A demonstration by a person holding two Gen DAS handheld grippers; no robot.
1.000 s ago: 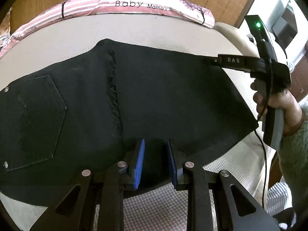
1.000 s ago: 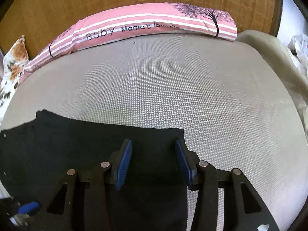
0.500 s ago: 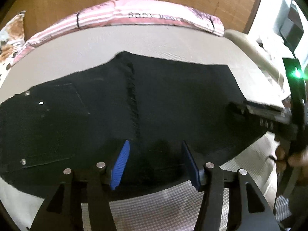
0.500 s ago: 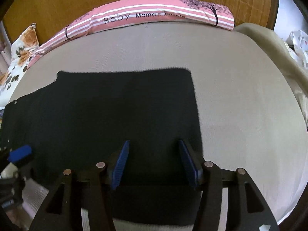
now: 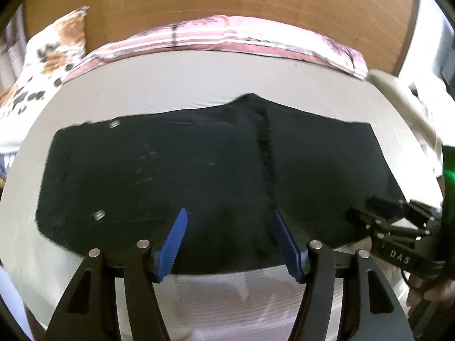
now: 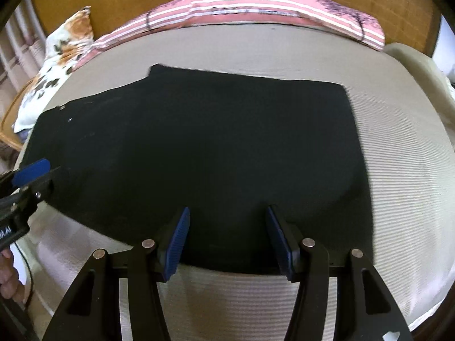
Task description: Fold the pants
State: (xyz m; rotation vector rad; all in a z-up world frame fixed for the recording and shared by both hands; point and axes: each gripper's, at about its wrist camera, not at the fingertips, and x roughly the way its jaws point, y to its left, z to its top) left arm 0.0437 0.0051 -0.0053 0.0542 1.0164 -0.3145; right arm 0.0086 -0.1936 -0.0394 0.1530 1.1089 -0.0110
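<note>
The black pants are lying flat on the grey mattress as a compact, roughly rectangular block (the pocket rivets are showing at its left end), so at least one fold is looking already made. The left gripper and the right gripper are both hovering at the near edge of the cloth with the blue pads spread wide, and they are gripping nothing. In my judgement one more fold across the block is perhaps remaining, or only some smoothing, but the frames are not deciding this.
</note>
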